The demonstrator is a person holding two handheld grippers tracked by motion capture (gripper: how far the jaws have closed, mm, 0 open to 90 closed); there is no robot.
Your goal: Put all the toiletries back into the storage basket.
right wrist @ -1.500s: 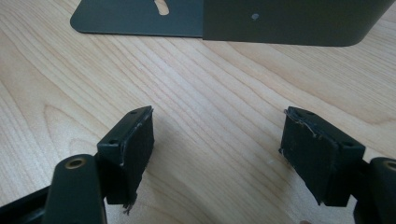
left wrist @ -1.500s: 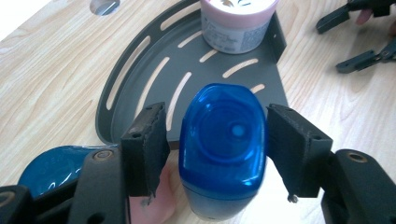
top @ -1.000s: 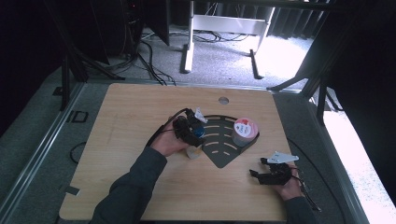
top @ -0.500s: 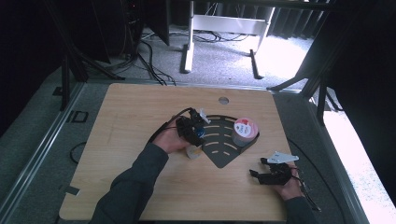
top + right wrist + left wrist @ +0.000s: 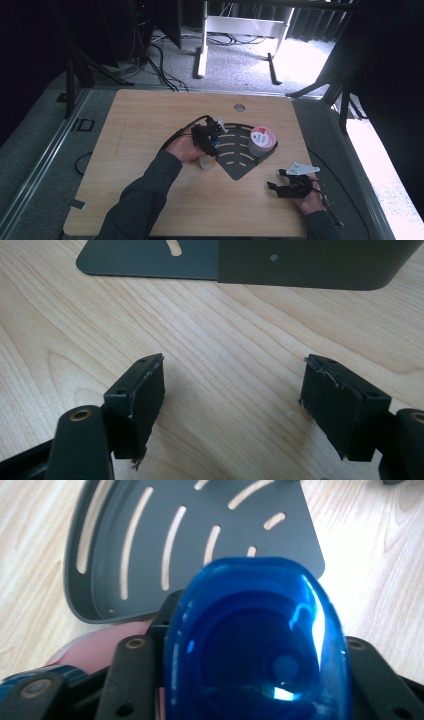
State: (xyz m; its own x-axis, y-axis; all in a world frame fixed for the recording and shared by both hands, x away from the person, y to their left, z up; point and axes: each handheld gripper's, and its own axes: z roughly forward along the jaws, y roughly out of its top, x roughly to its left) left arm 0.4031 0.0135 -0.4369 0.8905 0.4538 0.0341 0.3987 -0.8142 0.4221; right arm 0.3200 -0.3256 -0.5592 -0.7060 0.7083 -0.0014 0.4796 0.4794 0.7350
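looking down and forward from above the near edge of the desk point(image 5: 150, 125), taking in its whole top. riding low on the left claw point(image 5: 255, 645), peering closely at the slotted grey tray point(image 5: 150, 535). riding the right claw point(image 5: 232, 405), skimming the desk, sharing that tray's edge point(image 5: 300, 265).

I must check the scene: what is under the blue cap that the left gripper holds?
Below the blue cap lie the slotted grey tray and the wooden table. The cap covers what is directly beneath it.
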